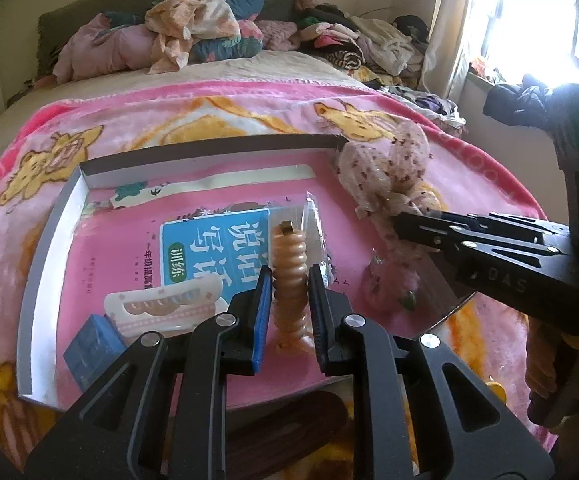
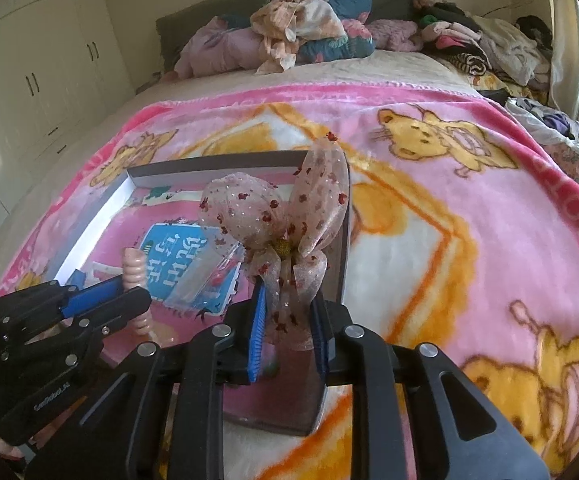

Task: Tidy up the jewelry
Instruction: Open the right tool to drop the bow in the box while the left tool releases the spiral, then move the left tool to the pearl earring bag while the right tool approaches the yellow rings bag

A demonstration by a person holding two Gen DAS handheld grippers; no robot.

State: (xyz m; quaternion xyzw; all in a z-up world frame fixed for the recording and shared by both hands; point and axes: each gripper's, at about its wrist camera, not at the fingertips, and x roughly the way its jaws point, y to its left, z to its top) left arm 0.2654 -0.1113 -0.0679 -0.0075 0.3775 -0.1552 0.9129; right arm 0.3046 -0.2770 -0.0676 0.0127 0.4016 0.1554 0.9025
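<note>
your left gripper (image 1: pixel 288 294): clamped on the spiral hair tie (image 1: pixel 289 276), its lower end hidden. your right gripper (image 2: pixel 289 322): pads against the sheer bow (image 2: pixel 285 220) over the shallow box (image 1: pixel 49 240); bow's tail hidden.

A bed (image 2: pixel 217 80) fills the room, spread with a pink cartoon-print blanket (image 2: pixel 469 208). At its far end, beyond the fingers, a dark headboard (image 2: pixel 193 16) backs a heap of pillows and crumpled clothes (image 2: pixel 297 28). White wardrobe doors (image 2: pixel 37 64) line the wall left of the fingers. To their right, a curtain (image 1: pixel 449 28) hangs beside a bright, glaring window (image 1: pixel 529 8).
</note>
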